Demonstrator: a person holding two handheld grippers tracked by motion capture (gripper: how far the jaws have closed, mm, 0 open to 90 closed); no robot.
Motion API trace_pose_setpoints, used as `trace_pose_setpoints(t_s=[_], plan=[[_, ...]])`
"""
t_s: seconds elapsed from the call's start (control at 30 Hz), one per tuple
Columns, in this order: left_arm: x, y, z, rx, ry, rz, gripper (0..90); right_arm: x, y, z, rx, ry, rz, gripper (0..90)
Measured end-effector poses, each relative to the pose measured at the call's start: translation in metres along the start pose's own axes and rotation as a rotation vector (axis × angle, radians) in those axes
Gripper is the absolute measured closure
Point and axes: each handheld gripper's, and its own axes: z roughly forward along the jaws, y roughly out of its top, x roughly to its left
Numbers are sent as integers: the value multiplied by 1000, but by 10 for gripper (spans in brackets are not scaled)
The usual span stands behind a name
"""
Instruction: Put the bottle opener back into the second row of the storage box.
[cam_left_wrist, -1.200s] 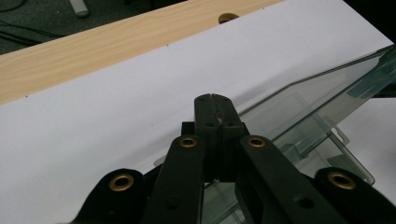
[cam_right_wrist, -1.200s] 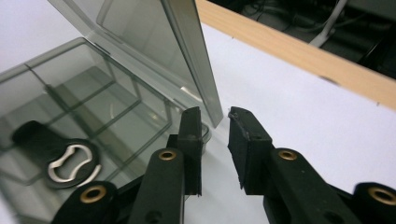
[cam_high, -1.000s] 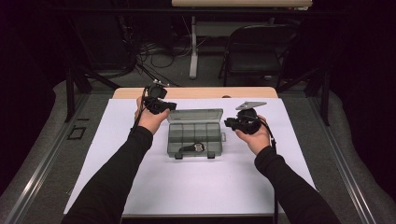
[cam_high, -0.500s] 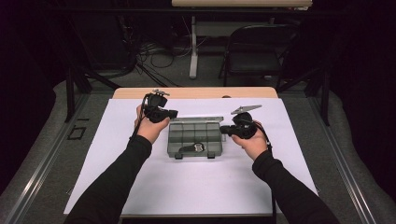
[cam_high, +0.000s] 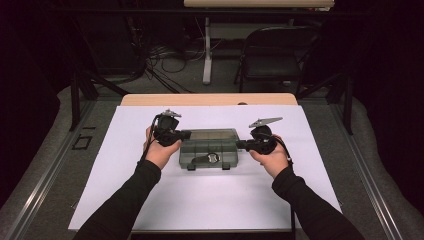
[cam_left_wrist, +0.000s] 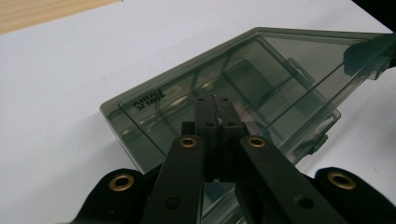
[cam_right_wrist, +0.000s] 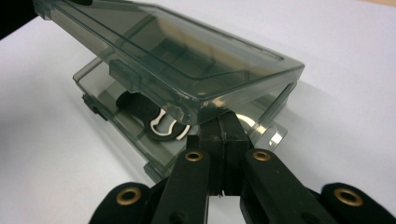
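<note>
- Both hands have come closer to the box (cam_high: 209, 148) since one second ago: the left gripper (cam_high: 184, 134) has moved down and inward to the box's left end, and the right gripper (cam_high: 241, 145) has moved in to its right end.
- Right jaws have just been closing; now they are pressed together, with nothing between them.
- Left jaws are also pressed together, and they hold nothing.
- In the left gripper view, the left gripper's (cam_left_wrist: 213, 100) tips lie over the smoky clear lid (cam_left_wrist: 243, 79), at or just above it; I cannot tell if they touch.
- In the right gripper view, the right gripper's (cam_right_wrist: 223, 122) tips sit just under the corner of the lid (cam_right_wrist: 177, 60), which is lifted and tilted above the base (cam_right_wrist: 135, 128).
- A small black and white part (cam_right_wrist: 156, 116) lies in one compartment of the base.
- The box stands in the middle of the white sheet (cam_high: 210, 200) on the table, between the two grippers.
</note>
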Motion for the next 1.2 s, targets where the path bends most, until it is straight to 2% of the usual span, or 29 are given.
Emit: trace_pose_setpoints(t_s=[0.17, 0.33, 0.63, 0.87, 1.13, 1.2], plan=[[-1, -11, 4, -6, -8, -14, 900, 5, -8, 2, 25, -25, -40, 900], [-1, -20, 7, -6, -16, -23, 900, 8, -16, 4, 46, -30, -61, 900], [-1, -32, 11, 6, -14, -24, 900, 6, -27, 7, 65, -37, -50, 900], [-3, -35, 13, 13, -7, -13, 900, 6, -31, 8, 82, -39, -49, 900], [-4, -38, 13, 21, -3, -8, 900, 5, -33, 5, 68, -43, -42, 900], [-4, -40, 14, 27, 1, -4, 900, 3, -33, 3, 50, -40, -40, 900]])
